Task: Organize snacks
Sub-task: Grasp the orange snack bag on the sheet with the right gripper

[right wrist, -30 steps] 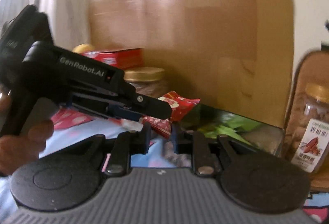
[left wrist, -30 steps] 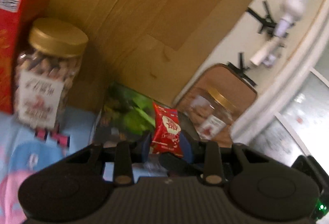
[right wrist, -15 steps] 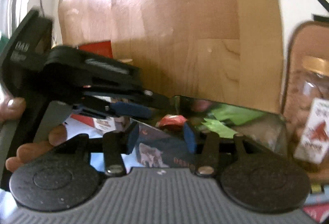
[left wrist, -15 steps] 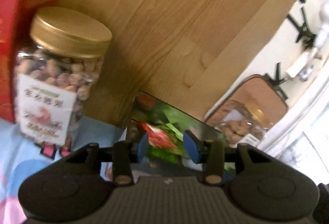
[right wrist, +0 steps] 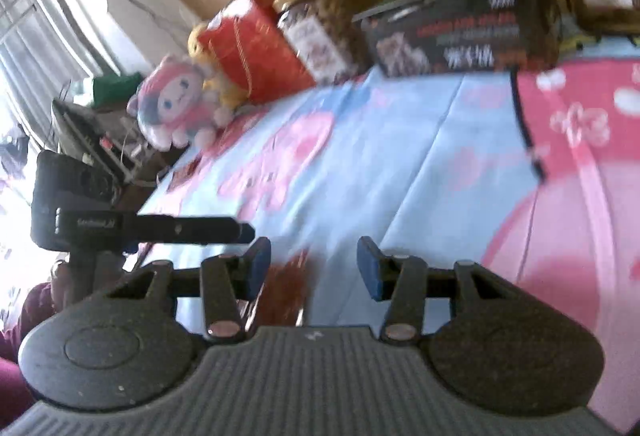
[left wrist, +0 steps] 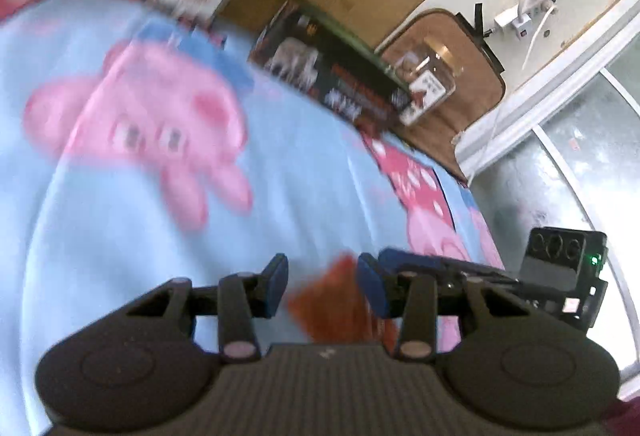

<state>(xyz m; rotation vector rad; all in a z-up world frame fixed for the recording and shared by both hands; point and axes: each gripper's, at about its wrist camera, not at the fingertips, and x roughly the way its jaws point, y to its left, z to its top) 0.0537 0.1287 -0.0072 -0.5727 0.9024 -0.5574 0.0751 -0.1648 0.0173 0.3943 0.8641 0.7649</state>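
Observation:
A blurred red-orange snack packet (left wrist: 334,302) lies on the blue cartoon cloth (left wrist: 120,236) close in front of me. My left gripper (left wrist: 324,284) is open with the packet between its blue pads; its right edge is near the right pad and a gap shows on the left. In the right wrist view the packet (right wrist: 288,286) sits by the left pad of my open right gripper (right wrist: 313,272), with wide room to its right. The black snack box (left wrist: 332,76) stands open-topped at the cloth's far edge.
Along the wooden back board stand a red box (right wrist: 256,44), a gold-lidded nut jar (right wrist: 316,24), the black box (right wrist: 460,32) and a second jar (left wrist: 428,84). A plush toy (right wrist: 176,108) sits far left. A hand (right wrist: 60,284) holds the left gripper.
Both grippers have pulled back from the black box to the near part of the cloth. The red packet held a second ago was let go over the box. Both jaws stand wider.

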